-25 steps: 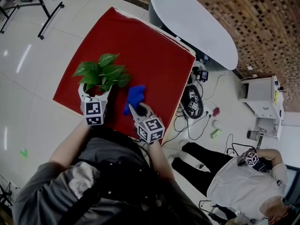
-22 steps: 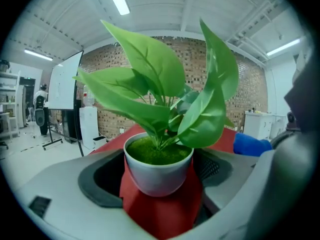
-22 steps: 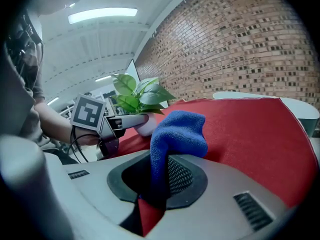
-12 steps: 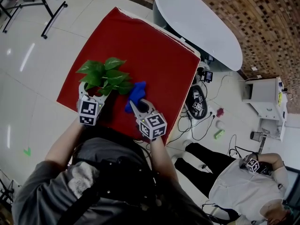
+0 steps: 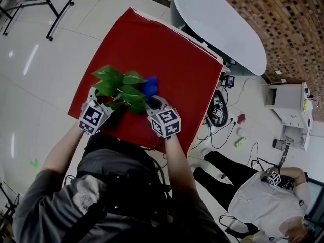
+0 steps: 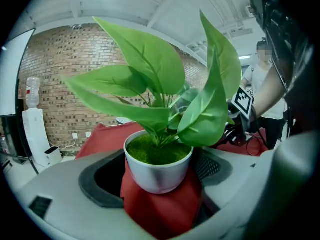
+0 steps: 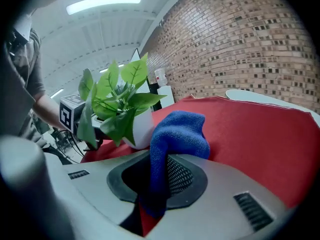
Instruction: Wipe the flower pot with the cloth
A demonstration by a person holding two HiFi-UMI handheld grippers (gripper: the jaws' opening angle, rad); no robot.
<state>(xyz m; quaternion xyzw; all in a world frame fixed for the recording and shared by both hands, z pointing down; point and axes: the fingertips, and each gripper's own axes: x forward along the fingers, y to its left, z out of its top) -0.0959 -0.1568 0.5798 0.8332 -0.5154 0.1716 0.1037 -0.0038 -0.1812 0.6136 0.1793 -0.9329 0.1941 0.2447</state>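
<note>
Tabletop (image 5: pixel 162 49), red-covered: carries the work. Flower pot (image 6: pixel 157 171), white, moss-topped, with leafy green plant: over the tabletop's near edge, between the jaws of the left hand-held gripper (image 5: pixel 104 101), which is clamped on its sides. Right hand-held gripper (image 5: pixel 153 104): jaws closed on the cloth. Cloth (image 7: pixel 177 129), blue, bunched: just beside the pot's wall, contact uncertain. Progress: both items in grasp, side by side; wiping apparently barely begun, most of the wall left.

No word, number or brand is legible anywhere. The left gripper's cube (image 5: pixel 91 118), at nine o'clock of the right gripper's cube (image 5: pixel 165 123), bears only black-and-white square patterns, as does the other.
</note>
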